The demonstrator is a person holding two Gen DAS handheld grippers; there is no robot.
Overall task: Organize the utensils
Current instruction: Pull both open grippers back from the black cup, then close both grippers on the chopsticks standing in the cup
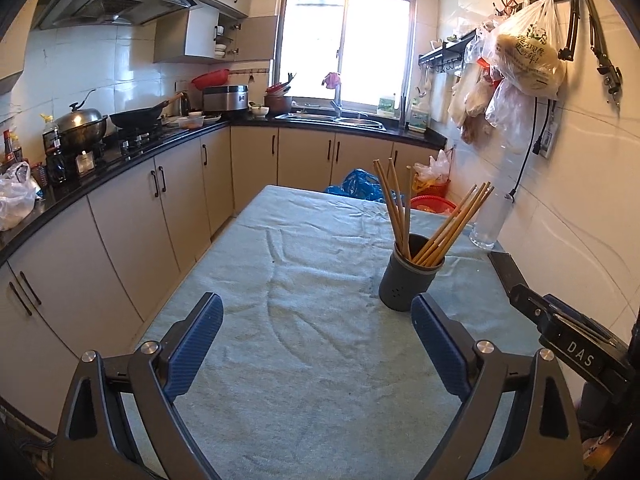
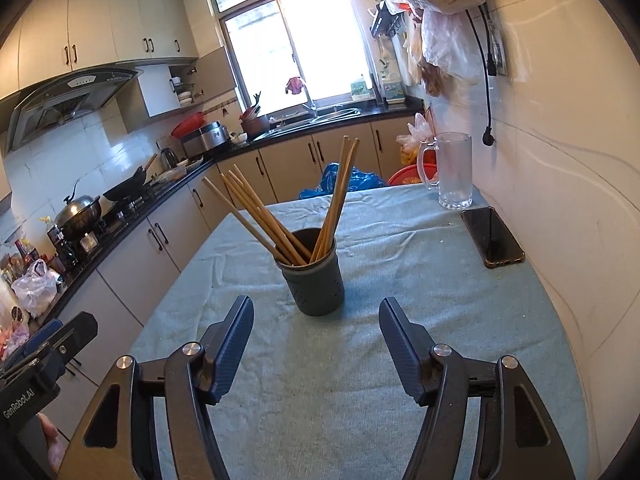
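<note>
A dark grey utensil holder (image 1: 408, 276) stands upright on the table covered with a pale green cloth (image 1: 304, 280). Several wooden chopsticks (image 1: 404, 216) stand in it, leaning in two bunches. My left gripper (image 1: 318, 320) is open and empty, just left of and nearer than the holder. In the right wrist view the holder (image 2: 316, 280) with its chopsticks (image 2: 280, 220) stands straight ahead. My right gripper (image 2: 316, 322) is open and empty, a little short of the holder. The right gripper's body (image 1: 568, 336) shows at the right edge of the left wrist view.
A glass mug (image 2: 452, 172) and a dark phone (image 2: 492, 236) lie at the table's far right by the white wall. Kitchen counter and cabinets (image 1: 132, 184) run along the left. Blue bag (image 1: 360, 186) and red basin (image 1: 432, 204) sit beyond the table's far edge.
</note>
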